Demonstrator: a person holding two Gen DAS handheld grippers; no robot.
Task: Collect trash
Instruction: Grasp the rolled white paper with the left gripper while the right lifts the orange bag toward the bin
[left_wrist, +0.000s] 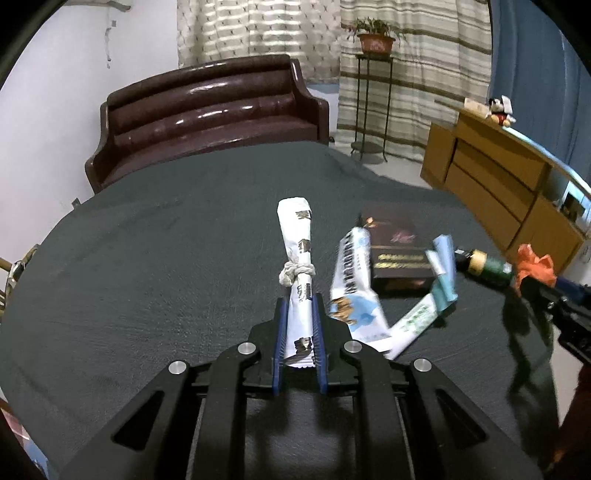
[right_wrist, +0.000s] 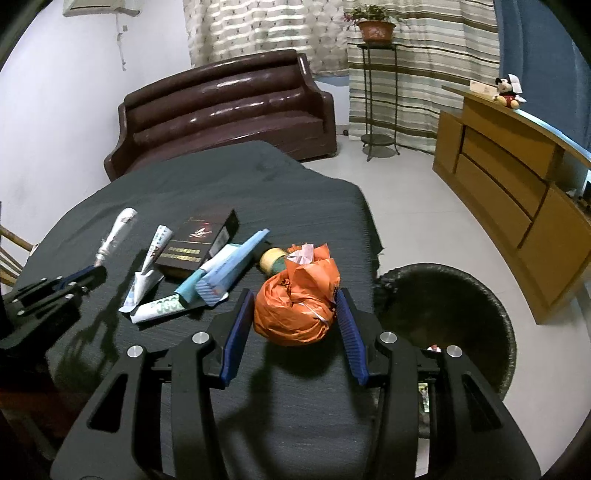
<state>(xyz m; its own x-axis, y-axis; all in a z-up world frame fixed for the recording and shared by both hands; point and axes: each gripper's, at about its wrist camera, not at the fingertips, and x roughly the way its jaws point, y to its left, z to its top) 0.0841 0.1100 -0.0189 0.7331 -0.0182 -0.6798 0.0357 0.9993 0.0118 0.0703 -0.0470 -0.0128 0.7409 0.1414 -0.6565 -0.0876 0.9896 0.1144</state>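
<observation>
We pinch a tied paper roll (left_wrist: 300, 280) in our left gripper (left_wrist: 300, 314), its black print too blurred to read. Our right gripper (right_wrist: 293, 314) clamps an orange bag (right_wrist: 297, 302) by the surface (right_wrist: 258, 177) edge, next to the black-lined bin (right_wrist: 443, 317) on the floor. Between them lie a dark box (right_wrist: 195, 243) with gold lettering, illegible, and blue-white wrappers (right_wrist: 218, 277). Beyond stand a brown sofa (right_wrist: 225, 110), striped curtains (right_wrist: 406, 55) and a wooden cabinet (right_wrist: 509, 166).
</observation>
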